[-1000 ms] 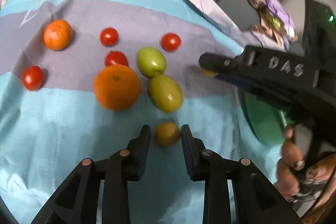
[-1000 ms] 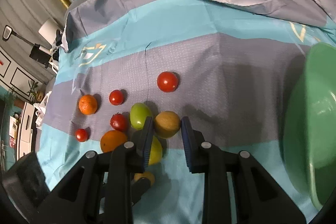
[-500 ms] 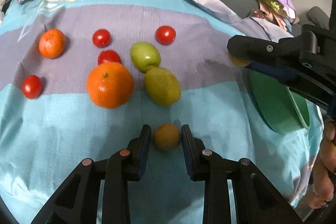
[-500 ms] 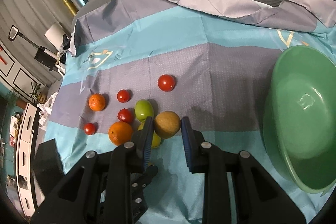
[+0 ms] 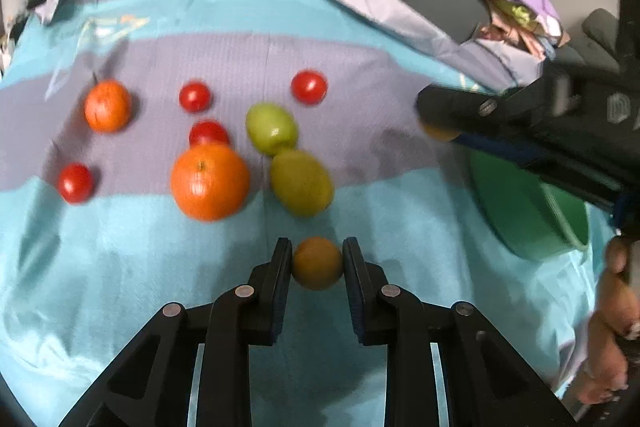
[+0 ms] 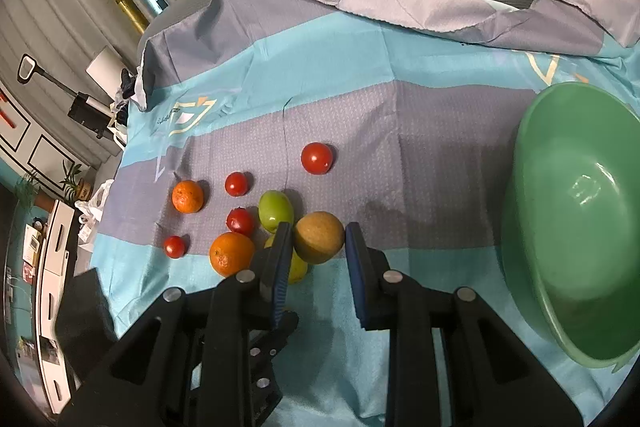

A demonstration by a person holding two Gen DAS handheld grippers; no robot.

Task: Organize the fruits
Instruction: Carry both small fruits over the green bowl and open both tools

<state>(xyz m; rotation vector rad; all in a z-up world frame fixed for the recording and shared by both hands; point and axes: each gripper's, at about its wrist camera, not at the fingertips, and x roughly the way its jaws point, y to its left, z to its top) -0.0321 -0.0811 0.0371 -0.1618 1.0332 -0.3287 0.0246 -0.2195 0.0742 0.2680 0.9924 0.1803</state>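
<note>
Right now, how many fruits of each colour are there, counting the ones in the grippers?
Red tomatoes: 4
Orange citrus: 2
Green fruits: 2
Brown fruits, one shut in the left gripper and one in the right gripper: 2
Total: 10

A smooth, faintly sheened woven cloth [image 6: 360, 75] is shown under glossy tomatoes [image 6: 317, 157], a dimpled orange [image 6: 231, 253] and a matt brown fruit [image 6: 319, 237]; the green bowl [image 6: 532, 211] is seen in glossy plastic.
</note>
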